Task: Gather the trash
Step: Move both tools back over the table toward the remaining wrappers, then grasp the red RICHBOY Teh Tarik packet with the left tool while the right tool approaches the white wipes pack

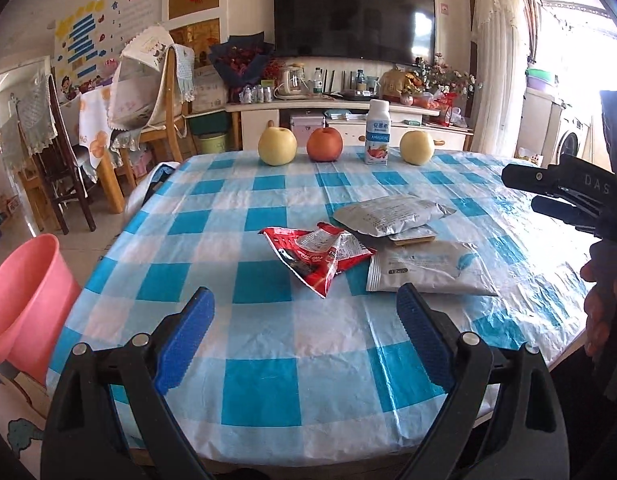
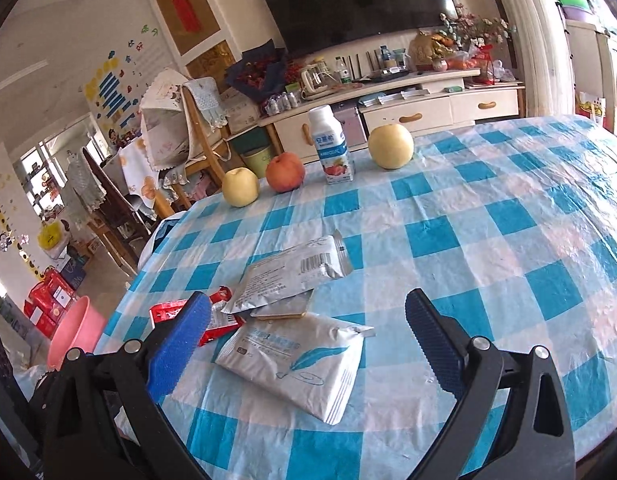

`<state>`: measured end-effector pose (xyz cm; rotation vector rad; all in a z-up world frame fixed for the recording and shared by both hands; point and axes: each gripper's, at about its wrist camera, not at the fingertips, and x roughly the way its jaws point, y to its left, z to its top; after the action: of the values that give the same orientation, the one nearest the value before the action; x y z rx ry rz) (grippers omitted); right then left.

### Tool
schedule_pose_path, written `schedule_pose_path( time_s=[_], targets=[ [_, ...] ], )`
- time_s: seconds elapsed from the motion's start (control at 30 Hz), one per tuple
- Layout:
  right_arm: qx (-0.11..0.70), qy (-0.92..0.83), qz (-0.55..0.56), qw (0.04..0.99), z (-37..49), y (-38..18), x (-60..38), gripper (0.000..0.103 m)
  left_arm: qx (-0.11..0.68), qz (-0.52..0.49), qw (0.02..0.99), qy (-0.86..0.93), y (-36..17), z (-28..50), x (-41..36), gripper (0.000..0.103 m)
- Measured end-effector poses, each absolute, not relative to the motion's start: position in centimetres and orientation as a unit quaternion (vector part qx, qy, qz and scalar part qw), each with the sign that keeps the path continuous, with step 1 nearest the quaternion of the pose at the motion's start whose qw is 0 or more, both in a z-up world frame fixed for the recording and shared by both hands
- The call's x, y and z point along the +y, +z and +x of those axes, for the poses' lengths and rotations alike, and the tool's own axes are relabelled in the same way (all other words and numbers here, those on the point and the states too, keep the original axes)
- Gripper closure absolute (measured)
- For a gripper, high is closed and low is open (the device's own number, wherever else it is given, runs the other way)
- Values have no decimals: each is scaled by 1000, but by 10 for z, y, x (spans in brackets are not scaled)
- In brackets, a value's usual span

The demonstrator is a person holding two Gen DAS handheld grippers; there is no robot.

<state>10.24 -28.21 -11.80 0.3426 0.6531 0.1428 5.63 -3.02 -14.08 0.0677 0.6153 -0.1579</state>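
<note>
Four wrappers clustered mid-surface [image 1: 268,380]. Left claw [image 1: 304,320] spread, empty, short of red wrapper [image 1: 324,254]. Right claw [image 2: 308,336] spread, empty, above white pouch [image 2: 304,364]. Suggest: pinch crumpled red edge, carry left to pink bin [image 1: 26,300]. Leave fruit, bottle.

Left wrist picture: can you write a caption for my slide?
Open left gripper hovers over a checked table before a red wrapper and silver packets, pink bin alongside.

Left claw [image 1: 304,312] and right claw [image 2: 308,320] gape, empty.
</note>
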Motion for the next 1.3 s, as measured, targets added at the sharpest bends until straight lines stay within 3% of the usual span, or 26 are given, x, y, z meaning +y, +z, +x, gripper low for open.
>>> schedule_pose_path(
  time_s=[0.43, 0.8, 1.3],
  targets=[
    [414, 156, 110, 890, 137, -156, -264, 6, 336, -20, 939, -69, -157, 96, -33, 10],
    [452, 212, 43, 866, 139, -176, -234, 6, 396, -6, 918, 7, -183, 146, -26, 10],
    [473, 344, 106, 804, 124, -177, -211, 5, 405, 16, 909, 97, -182, 208, 19, 10]
  ],
)
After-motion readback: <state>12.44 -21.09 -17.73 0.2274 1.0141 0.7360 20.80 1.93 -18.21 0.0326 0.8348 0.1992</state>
